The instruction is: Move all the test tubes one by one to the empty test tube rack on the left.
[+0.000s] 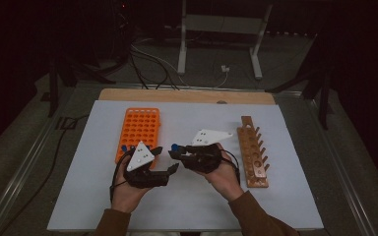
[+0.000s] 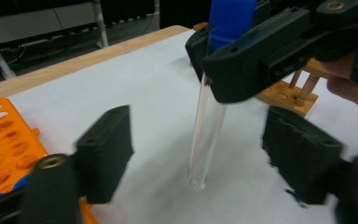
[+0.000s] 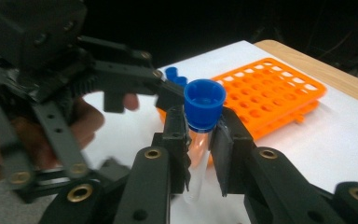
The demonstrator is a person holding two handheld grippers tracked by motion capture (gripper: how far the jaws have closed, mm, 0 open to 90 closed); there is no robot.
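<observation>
Right gripper [image 3: 200, 154] pinches our clear tube [image 2: 206, 135] just under its blue cap [image 3: 205, 103], upright above the table [image 1: 275, 196]; left gripper [image 2: 200, 158] stands spread around it. We judge it light, slick, breakable: hold near the cap

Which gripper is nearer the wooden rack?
Right. The right gripper, shut on a blue-capped tube, sits just left of the wooden rack. The left gripper is farther left, open, beside the orange rack.
</observation>
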